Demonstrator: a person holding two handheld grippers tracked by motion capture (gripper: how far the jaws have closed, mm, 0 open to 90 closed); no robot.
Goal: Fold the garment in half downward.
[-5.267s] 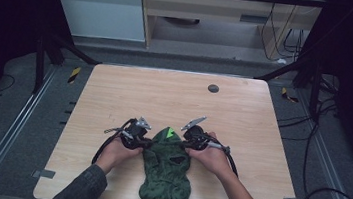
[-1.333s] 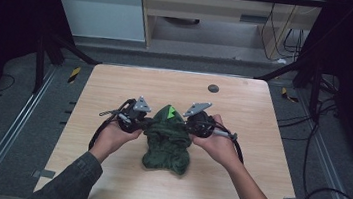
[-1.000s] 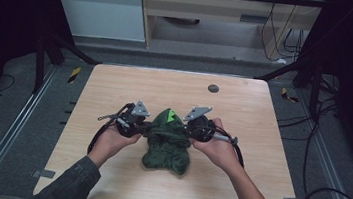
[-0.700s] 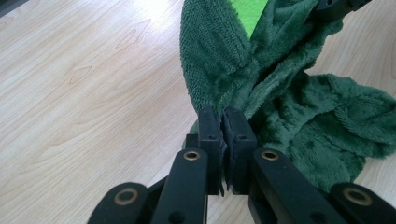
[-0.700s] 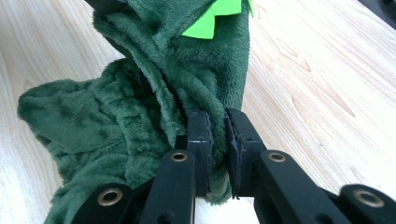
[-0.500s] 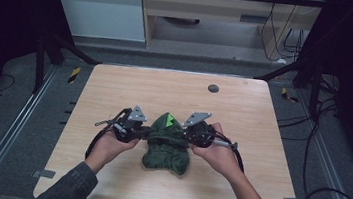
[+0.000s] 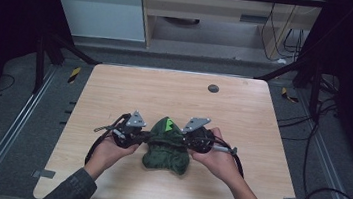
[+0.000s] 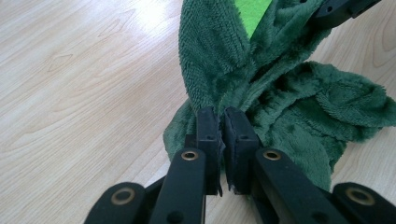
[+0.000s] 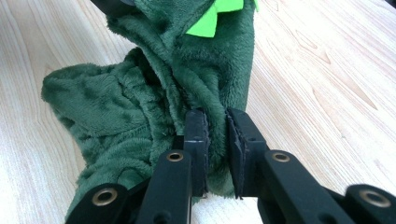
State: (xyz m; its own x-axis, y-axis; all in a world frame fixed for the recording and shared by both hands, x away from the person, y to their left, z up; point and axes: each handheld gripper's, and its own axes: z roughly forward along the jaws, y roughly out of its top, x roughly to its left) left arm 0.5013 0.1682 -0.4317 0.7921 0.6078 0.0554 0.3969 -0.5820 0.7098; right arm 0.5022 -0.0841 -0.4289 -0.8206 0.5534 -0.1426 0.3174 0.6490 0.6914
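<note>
A dark green fleece garment (image 7: 166, 148) with bright green spikes (image 7: 168, 125) lies bunched on the wooden table (image 7: 165, 93), its upper part lifted between my two grippers. My left gripper (image 7: 148, 136) is shut on the garment's left edge; in the left gripper view the pads (image 8: 222, 114) pinch a fold of the fleece (image 8: 289, 107). My right gripper (image 7: 185, 140) is shut on the opposite edge, with fleece (image 9: 140, 102) squeezed between its pads (image 9: 215, 116). Each gripper view shows the other gripper's black jaw at its top edge.
A small dark round disc (image 7: 213, 88) sits near the table's far edge. Black cables (image 7: 96, 143) loop from both grippers beside the hands. Metal rails (image 7: 15, 126) run along the floor on both sides, and a cabinet (image 7: 214, 13) stands beyond the table.
Five seconds ago the garment lay stretched toward the front edge; it is now bunched shorter. Over the last second both hands, still holding it, have drifted slightly toward the person.
</note>
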